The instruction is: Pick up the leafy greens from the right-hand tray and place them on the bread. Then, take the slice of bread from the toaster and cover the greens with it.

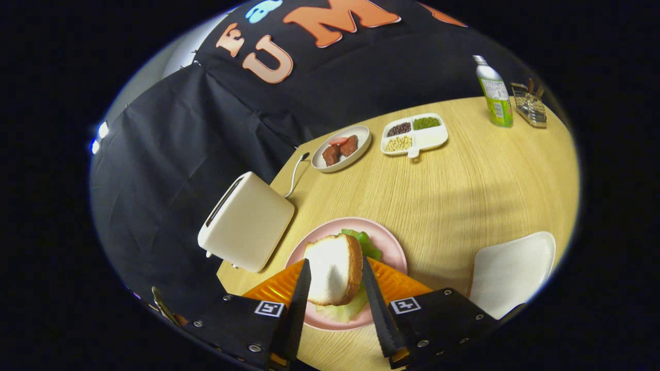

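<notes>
Nearby, toaster (246,222) beside bread (332,268), hand-held gripper (335,273) straddling

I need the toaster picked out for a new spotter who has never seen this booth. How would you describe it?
Start at the round wooden table and find the pink plate just ahead of the gripper, whose fingers flank a bread slice lying over leafy greens. Beside that plate, at the table's edge by the black cloth, stands the toaster. It is the sole boxy cream thing, slotted on top, a white cord trailing off.
</notes>
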